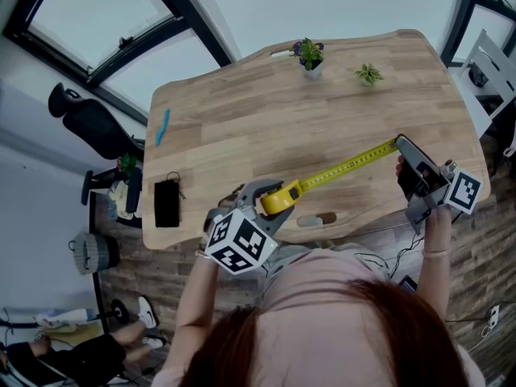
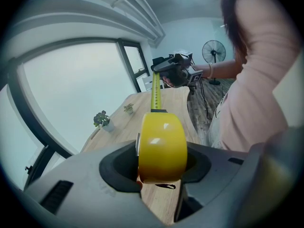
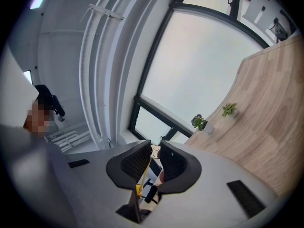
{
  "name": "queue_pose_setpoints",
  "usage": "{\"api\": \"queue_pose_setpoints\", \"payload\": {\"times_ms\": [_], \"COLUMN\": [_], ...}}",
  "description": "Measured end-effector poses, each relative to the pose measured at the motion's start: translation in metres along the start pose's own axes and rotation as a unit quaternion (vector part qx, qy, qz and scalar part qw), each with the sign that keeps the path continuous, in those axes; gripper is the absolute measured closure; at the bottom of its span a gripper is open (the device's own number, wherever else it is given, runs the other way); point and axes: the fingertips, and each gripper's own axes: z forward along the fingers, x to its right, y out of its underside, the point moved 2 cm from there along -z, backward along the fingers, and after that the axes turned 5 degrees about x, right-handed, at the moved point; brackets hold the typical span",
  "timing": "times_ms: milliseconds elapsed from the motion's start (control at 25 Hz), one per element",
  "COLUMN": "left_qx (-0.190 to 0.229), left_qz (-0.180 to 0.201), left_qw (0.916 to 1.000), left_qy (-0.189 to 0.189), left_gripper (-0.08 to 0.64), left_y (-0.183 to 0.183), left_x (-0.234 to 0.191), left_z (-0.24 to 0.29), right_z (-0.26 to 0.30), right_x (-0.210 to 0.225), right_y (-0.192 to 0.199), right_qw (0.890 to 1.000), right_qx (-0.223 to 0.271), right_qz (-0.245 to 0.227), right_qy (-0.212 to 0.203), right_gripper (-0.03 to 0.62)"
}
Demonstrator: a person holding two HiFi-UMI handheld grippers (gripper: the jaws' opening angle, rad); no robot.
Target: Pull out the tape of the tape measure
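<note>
The yellow tape measure case (image 1: 280,201) hangs over the near edge of the wooden table (image 1: 266,119). My left gripper (image 1: 264,195) is shut on it, and in the left gripper view the case (image 2: 161,146) fills the gap between the jaws. The yellow tape (image 1: 348,167) runs out of the case in a straight line to the right. Its far end sits between the jaws of my right gripper (image 1: 407,161), which is shut on it. In the right gripper view a thin yellow strip of tape (image 3: 144,170) shows between the nearly closed pads. From the left gripper view the tape (image 2: 156,91) leads to the right gripper (image 2: 175,73).
On the table's left part lie a black flat object (image 1: 166,203) and a blue pen (image 1: 162,126). Two small potted plants (image 1: 308,54) (image 1: 369,75) stand at the far edge. A black chair (image 1: 89,123) is left of the table. A fan (image 2: 213,51) stands behind.
</note>
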Motion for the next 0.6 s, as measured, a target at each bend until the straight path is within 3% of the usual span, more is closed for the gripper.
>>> {"api": "queue_pose_setpoints", "payload": {"times_ms": [600], "left_qx": [-0.007], "left_qz": [0.0], "left_qw": [1.0], "left_qy": [0.002], "left_gripper": [0.383], "left_y": [0.006], "left_x": [-0.003], "left_z": [-0.002], "right_z": [-0.011], "right_x": [0.003], "right_y": [-0.025], "right_qw": [1.0], "right_qx": [0.024], "right_qz": [-0.006], "right_qy": [0.007], "right_gripper": [0.537]}}
